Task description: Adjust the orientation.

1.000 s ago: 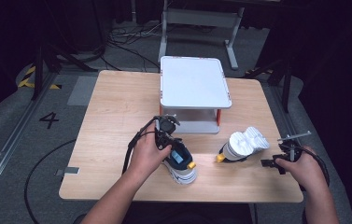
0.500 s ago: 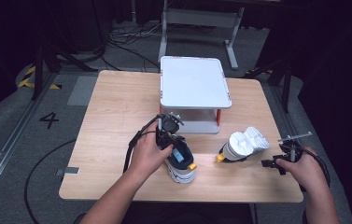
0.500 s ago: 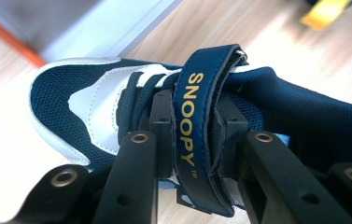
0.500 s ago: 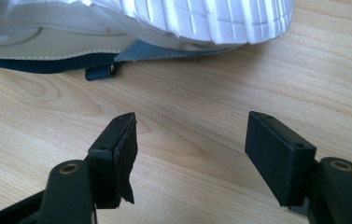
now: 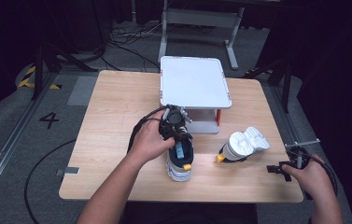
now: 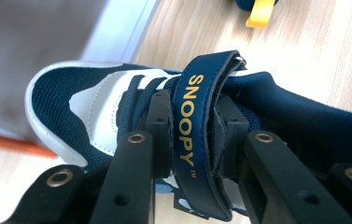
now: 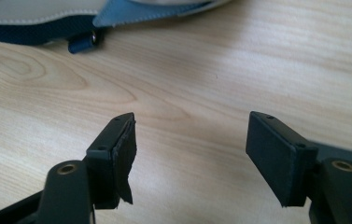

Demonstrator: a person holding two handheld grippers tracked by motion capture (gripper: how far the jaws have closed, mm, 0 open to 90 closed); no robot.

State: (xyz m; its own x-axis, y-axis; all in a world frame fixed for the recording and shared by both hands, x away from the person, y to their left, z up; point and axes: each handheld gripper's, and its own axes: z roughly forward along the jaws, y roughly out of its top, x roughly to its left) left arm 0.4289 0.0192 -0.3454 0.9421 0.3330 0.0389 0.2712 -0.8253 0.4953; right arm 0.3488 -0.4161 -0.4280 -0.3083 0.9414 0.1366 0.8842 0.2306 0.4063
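Left gripper (image 6: 193, 135), frame centre: clenched on sneaker's (image 6: 85, 107) Snoopy strap (image 6: 193, 121); strap may peel loose, dropping shoe. Right gripper (image 7: 190, 154): released.

Lab test bay: wooden table (image 5: 117, 107) on grey carpet, floor rail (image 5: 5, 149), loose cables (image 5: 127, 39), marking "4" (image 5: 48, 120).

The navy-and-white shoe (image 5: 179, 161) stands upright just in front of the white shelf stand (image 5: 194, 86), toe toward it; its navy strap (image 6: 196, 135) lettered SNOOPY in yellow is pulled up.
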